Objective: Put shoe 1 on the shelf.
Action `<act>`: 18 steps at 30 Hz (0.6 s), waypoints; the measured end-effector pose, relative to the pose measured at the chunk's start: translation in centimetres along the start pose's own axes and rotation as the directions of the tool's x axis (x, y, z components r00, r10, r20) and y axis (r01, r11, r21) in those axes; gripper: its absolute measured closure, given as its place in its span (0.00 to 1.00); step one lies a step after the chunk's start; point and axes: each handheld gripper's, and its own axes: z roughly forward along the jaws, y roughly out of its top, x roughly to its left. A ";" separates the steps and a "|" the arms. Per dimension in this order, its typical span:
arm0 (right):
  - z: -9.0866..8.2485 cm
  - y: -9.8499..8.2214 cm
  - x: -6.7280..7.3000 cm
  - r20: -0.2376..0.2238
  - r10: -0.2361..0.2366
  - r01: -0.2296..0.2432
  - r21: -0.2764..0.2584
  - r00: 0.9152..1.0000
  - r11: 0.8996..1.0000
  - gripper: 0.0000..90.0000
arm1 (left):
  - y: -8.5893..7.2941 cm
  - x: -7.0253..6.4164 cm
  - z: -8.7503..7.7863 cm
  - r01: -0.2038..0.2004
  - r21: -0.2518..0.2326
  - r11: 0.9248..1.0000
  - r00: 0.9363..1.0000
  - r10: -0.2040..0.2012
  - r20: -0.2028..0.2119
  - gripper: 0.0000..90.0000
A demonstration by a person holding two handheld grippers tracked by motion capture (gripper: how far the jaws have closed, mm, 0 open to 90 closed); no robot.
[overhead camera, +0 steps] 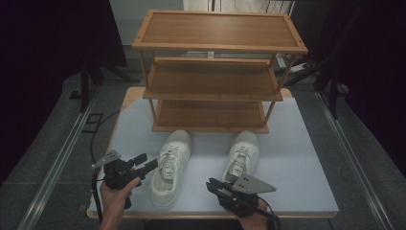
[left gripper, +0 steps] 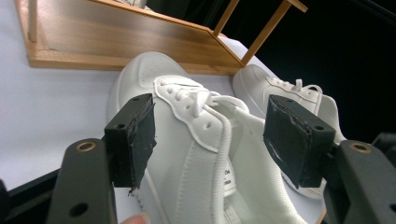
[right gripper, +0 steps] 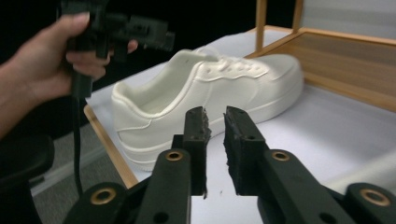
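High view | we see both white shoes, left shoe point(overhead camera: 170, 167) and right shoe point(overhead camera: 242, 160), on the tabletop point(overhead camera: 297, 158) before the empty shoe rack point(overhead camera: 215, 72) | left gripper point(left gripper: 210, 135) jaws wide, straddling left shoe without contact | right gripper point(right gripper: 215, 135) jaws narrow, empty | we judge: no shoe shelved, both placements remain.

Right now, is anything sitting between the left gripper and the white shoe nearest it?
Nothing visible. The left gripper is open beside the left shoe, and in the left gripper view its jaws frame that shoe with no object between.
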 end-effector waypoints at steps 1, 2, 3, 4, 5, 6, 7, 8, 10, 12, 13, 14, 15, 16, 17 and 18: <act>-0.4 0.0 -0.3 0.009 0.003 -0.003 -0.006 1.000 1.000 0.84 | 0.0 -0.1 0.1 -0.001 0.006 1.000 1.000 0.001 0.003 0.37; -0.8 0.0 -0.6 0.019 0.005 -0.005 -0.010 1.000 1.000 0.83 | 0.0 -0.1 0.1 -0.001 0.006 1.000 1.000 0.001 0.003 0.37; -0.8 0.0 -0.6 0.019 0.005 -0.005 -0.010 1.000 1.000 0.83 | -0.1 -0.2 0.3 -0.003 0.009 1.000 1.000 0.002 0.007 0.37; -1.7 -0.1 -1.3 0.036 0.024 -0.023 -0.021 0.999 1.000 0.81 | -0.2 -0.5 0.6 -0.007 0.019 1.000 1.000 0.007 0.013 0.37; -1.7 -0.1 -1.3 0.036 0.024 -0.023 -0.021 0.999 1.000 0.81 | -0.2 -0.5 0.6 -0.007 0.019 1.000 1.000 0.007 0.013 0.37; -2.2 -0.2 -1.9 0.051 0.037 -0.035 -0.027 0.998 0.999 0.80 | -0.2 -0.8 0.9 -0.013 0.028 1.000 1.000 0.013 0.013 0.37; -2.4 -0.3 -2.1 0.058 0.037 -0.035 -0.029 0.998 0.999 0.80 | -0.2 -0.9 1.0 -0.017 0.032 0.999 1.000 0.017 0.013 0.37; -2.4 -0.3 -2.1 0.058 0.037 -0.035 -0.029 0.998 0.999 0.80 | -0.2 -0.9 1.0 -0.017 0.032 0.999 1.000 0.017 0.013 0.37; -2.8 -0.3 -2.5 0.072 0.045 -0.042 -0.035 0.996 0.998 0.79 | -0.3 -1.2 1.5 -0.032 0.050 0.998 0.999 0.032 0.007 0.37; -3.3 -0.1 -2.8 0.084 0.053 -0.049 -0.047 0.995 0.998 0.78 | -0.5 -1.3 2.4 -0.045 0.083 0.995 0.999 0.046 -0.017 0.39; -3.3 -0.1 -2.8 0.084 0.053 -0.049 -0.047 0.995 0.998 0.78 | -0.5 -1.3 2.4 -0.045 0.083 0.995 0.999 0.046 -0.017 0.39; -3.6 -0.1 -3.0 0.093 0.056 -0.051 -0.055 0.994 0.997 0.78 | -0.6 -1.4 3.1 -0.063 0.104 0.993 0.997 0.067 -0.042 0.39; -3.7 0.0 -3.0 0.093 0.058 -0.053 -0.057 0.994 0.997 0.78 | -0.6 -1.5 3.3 -0.071 0.112 0.991 0.995 0.078 -0.058 0.40; -3.7 0.0 -3.0 0.093 0.058 -0.053 -0.057 0.994 0.997 0.78 | -0.6 -1.5 3.3 -0.071 0.112 0.991 0.995 0.078 -0.058 0.41; -3.8 -0.1 -3.1 0.101 0.060 -0.054 -0.059 0.993 0.997 0.77 | -0.6 -1.4 3.7 -0.075 0.125 0.989 0.993 0.086 -0.084 0.42; -3.8 -0.1 -3.1 0.103 0.060 -0.054 -0.058 0.993 0.997 0.77 | -0.7 -1.3 3.9 -0.075 0.128 0.989 0.992 0.088 -0.096 0.43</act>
